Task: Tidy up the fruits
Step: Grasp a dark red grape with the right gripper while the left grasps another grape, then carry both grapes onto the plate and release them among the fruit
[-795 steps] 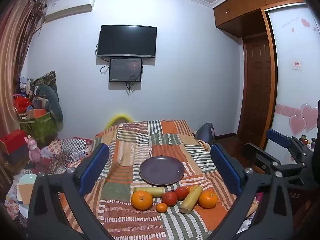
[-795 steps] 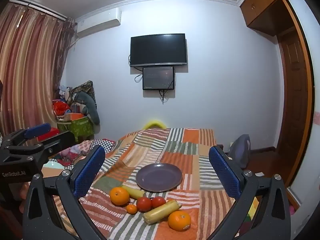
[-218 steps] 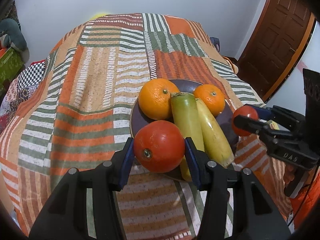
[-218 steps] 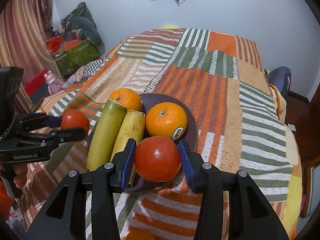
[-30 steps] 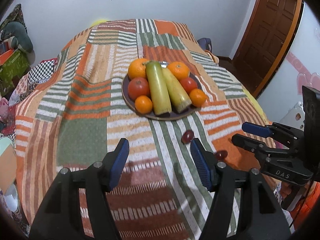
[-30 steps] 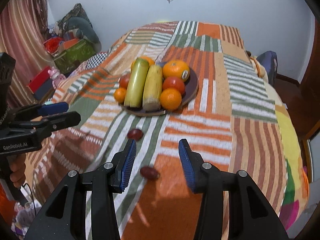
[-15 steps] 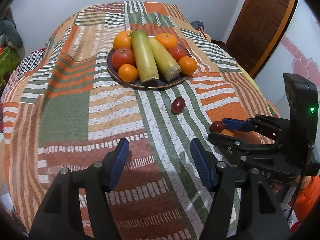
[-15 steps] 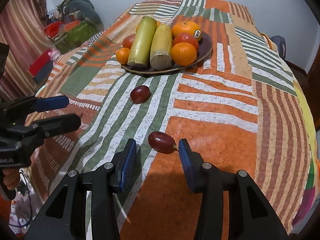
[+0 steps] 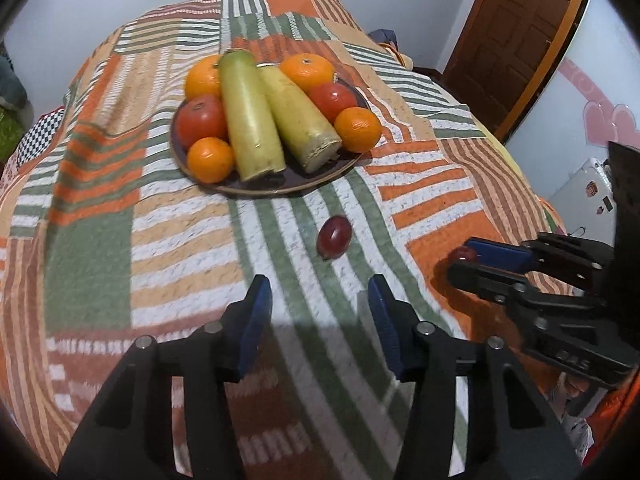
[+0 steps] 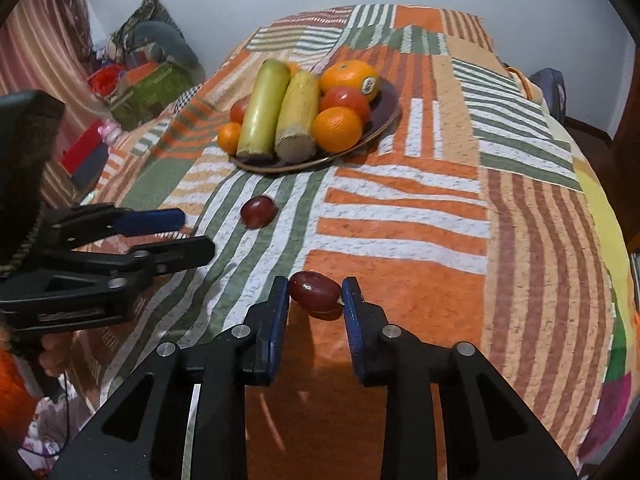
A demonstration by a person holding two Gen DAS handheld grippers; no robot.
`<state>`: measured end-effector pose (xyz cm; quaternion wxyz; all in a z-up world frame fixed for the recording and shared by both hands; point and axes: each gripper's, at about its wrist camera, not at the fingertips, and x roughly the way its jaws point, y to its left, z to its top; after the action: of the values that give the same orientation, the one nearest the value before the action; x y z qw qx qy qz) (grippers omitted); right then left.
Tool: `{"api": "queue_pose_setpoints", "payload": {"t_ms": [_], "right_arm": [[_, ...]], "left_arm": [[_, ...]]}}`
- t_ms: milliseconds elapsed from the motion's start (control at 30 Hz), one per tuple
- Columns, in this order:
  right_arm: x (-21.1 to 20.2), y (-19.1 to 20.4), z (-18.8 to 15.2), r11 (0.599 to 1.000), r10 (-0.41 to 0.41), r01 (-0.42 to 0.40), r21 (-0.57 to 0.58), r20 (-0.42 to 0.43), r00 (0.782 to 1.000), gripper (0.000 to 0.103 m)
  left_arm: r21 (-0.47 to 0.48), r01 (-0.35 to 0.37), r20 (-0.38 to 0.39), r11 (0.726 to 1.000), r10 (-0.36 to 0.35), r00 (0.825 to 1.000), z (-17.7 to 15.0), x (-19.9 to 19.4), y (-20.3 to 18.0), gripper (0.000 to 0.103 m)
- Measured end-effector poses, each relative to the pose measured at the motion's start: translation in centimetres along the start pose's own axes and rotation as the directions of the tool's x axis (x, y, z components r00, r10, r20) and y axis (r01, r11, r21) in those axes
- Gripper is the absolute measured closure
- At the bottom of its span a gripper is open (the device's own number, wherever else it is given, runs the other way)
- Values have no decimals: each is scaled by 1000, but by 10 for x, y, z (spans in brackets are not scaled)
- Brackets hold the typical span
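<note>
The left gripper [image 9: 320, 308] hangs with its jaws wide apart, holding nothing, short of a dark red oval grape [image 9: 334, 232] on the striped patchwork bedspread [image 9: 92, 240]. The right gripper [image 10: 315, 294] brackets a second dark red grape [image 10: 315, 291], its jaws narrowed around it.

Right claw [image 10: 315, 292]: low over the bed, fingers narrowed around a dark red grape [image 10: 315, 292], both pads at or nearly at its ends. Left claw [image 9: 320, 300]: fingers spread wide, nothing between them, hovering off to the left.
</note>
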<state>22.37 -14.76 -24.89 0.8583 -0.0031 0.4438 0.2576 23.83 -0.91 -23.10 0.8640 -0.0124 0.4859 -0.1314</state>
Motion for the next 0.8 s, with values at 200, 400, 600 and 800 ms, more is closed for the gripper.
{"api": "queue_pose_setpoints", "payload": {"t_ms": [200,400,600,800], "right_arm": [[-10,-12,2,1000,-14,14,5,29,999,78],[-9,-22,3,1000,-14,13,14,37,999,78],[-8,-24,12,1000,-12,11,13,53,999,78],[-7,-23,29,1000,-8,8,3,78,997,78]], "left_arm": [[18,-40,-19,999,41,999,17,26,-10,66],[40,-59,-7,997,59,998,23,34,-15,82],[24,-47,6,999,46,999,19,25,-8,83],[-25,-39,46,999,40,998,25,5,13,83]]}}
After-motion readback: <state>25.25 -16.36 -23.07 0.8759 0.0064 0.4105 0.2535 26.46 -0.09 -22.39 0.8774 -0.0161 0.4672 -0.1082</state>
